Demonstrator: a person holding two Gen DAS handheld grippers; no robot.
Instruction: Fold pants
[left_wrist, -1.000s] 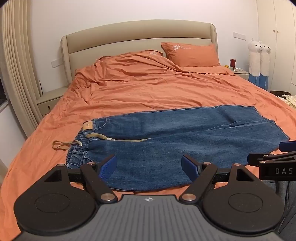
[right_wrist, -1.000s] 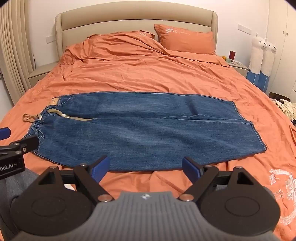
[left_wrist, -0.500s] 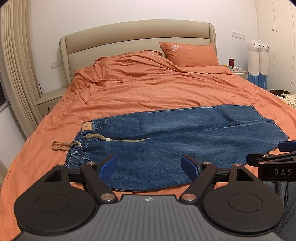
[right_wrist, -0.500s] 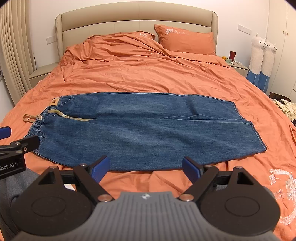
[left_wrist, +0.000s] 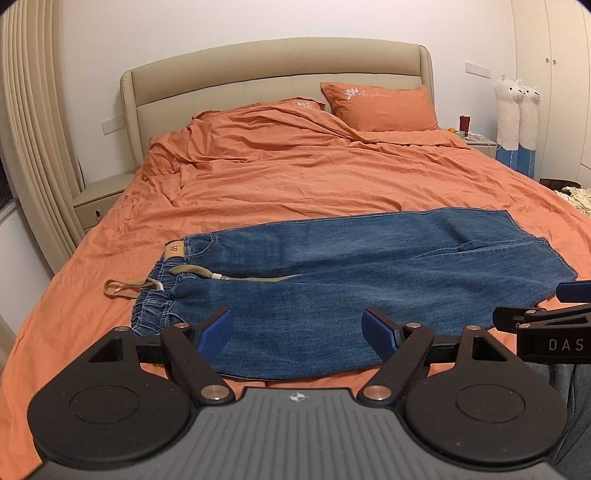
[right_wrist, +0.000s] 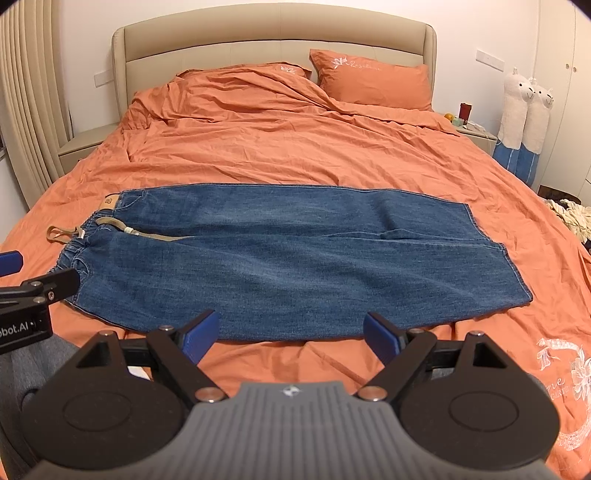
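Observation:
Blue denim pants (left_wrist: 351, 280) lie flat across the near part of the orange bed, waistband with a tan drawstring (left_wrist: 147, 286) at the left, leg hems at the right. They also show in the right wrist view (right_wrist: 280, 258). My left gripper (left_wrist: 297, 334) is open and empty, held above the pants' near edge by the waist half. My right gripper (right_wrist: 291, 338) is open and empty, held just in front of the near edge at the leg half. Each gripper's tip shows at the edge of the other's view.
The bed's orange duvet (right_wrist: 295, 147) is rumpled, with a pillow (right_wrist: 373, 81) and beige headboard (right_wrist: 273, 40) at the back. Nightstands stand on both sides. Two plush alpacas (right_wrist: 528, 122) and a clothes pile (right_wrist: 572, 218) are at the right, curtains at the left.
Almost nothing has changed. Both grippers stay open and hover in the same places, with only a slight drift of the left view.

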